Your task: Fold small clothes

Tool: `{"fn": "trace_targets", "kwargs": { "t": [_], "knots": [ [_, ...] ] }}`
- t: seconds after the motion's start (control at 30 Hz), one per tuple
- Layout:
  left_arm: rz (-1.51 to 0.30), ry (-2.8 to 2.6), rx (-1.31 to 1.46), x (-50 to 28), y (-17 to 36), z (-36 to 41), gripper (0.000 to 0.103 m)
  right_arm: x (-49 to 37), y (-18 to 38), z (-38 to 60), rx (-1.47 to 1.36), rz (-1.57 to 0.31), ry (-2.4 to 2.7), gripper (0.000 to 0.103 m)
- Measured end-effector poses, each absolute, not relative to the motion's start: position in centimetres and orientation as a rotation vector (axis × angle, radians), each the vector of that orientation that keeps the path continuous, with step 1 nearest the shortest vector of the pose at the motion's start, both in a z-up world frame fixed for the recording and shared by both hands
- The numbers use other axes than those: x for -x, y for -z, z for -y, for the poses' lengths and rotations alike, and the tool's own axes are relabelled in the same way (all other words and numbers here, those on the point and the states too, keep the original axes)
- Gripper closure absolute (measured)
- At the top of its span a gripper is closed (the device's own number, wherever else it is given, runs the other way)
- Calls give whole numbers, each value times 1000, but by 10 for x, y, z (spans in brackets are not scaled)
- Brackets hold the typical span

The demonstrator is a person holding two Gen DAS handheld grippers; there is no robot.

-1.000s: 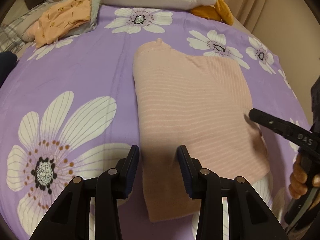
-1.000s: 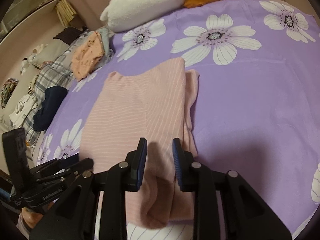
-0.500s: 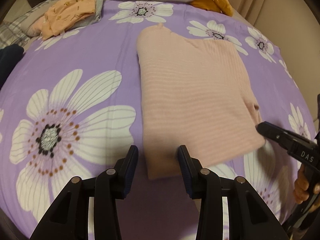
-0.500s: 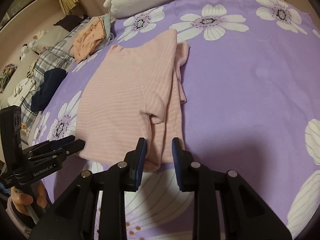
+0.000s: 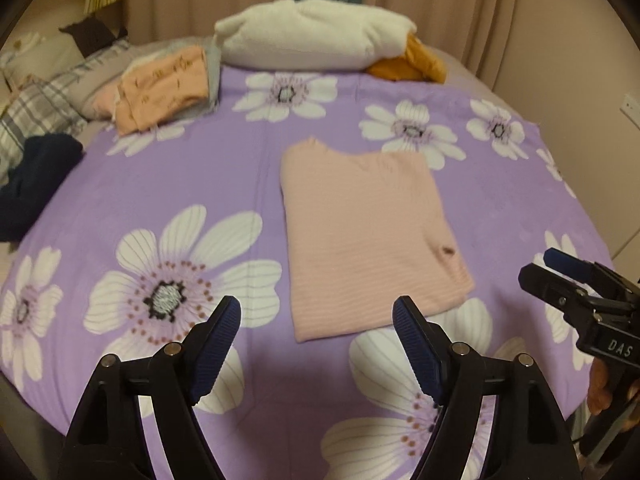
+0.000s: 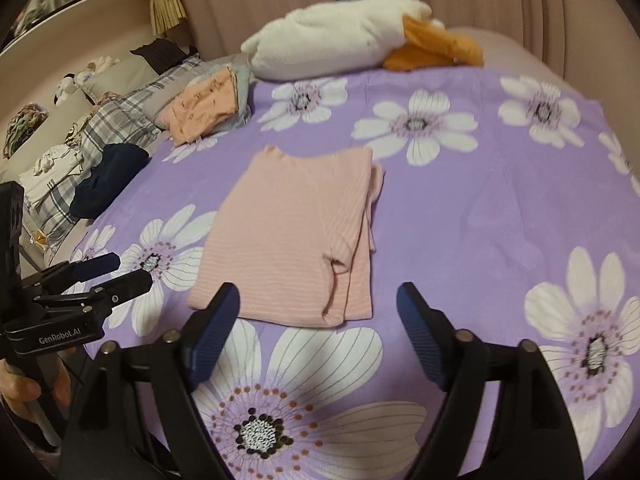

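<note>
A pink ribbed garment (image 5: 368, 240) (image 6: 292, 232) lies folded flat on the purple flowered bedspread (image 5: 200, 184) (image 6: 500, 208), one sleeve tucked along its right side. My left gripper (image 5: 316, 320) hangs above the spread just short of the garment's near edge, its jaws opening with nothing between them. My right gripper (image 6: 318, 312) hovers over the garment's near right corner, jaws likewise opening and empty. Each gripper shows at the edge of the other's view, the right gripper (image 5: 560, 272) and the left gripper (image 6: 116, 268), held in a person's hands.
Folded orange and grey clothes (image 5: 168, 84) (image 6: 208, 106) lie at the far left of the bed. A white and orange plush toy (image 5: 320, 40) (image 6: 352, 36) lies at the head. A dark navy garment (image 5: 36, 176) (image 6: 108, 176) and plaid bedding (image 6: 108, 120) sit at the left edge. Curtains hang behind.
Both grippers have let go of the pink garment, spread their jaws wide, and pulled back and up. The garment now lies flat and sits farther away in both views.
</note>
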State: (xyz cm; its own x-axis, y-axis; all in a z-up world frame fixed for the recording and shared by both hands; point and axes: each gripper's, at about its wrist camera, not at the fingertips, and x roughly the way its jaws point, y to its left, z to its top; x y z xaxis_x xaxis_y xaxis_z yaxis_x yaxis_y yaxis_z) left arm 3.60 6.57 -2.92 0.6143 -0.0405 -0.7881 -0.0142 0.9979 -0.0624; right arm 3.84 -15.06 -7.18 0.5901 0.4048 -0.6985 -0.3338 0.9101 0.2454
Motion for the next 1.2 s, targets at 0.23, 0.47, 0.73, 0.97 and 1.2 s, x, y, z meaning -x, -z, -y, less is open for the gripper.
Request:
{"fn": "trace_targets", "kwargs": {
  "t": [0.23,0.47,0.73,0.97,1.2],
  "knots": [
    [-901,-7,55,-27,11,-60,19,-22,48,155,-72,-769,-404,0],
    [-929,-76,35,-20,9,-59,8,-18,48,150,-18,-784,-333,0],
    [-943,-86,46,-15,11,-60,8,-13,53,137,1,-808,-336,0],
    [-943,-95,48,-14,10,-60,8,-11,52,136,9,-811,-334,0],
    [-943,-95,44,-15,11,-61,8,-11,53,135,10,-814,-332,0]
  ]
}}
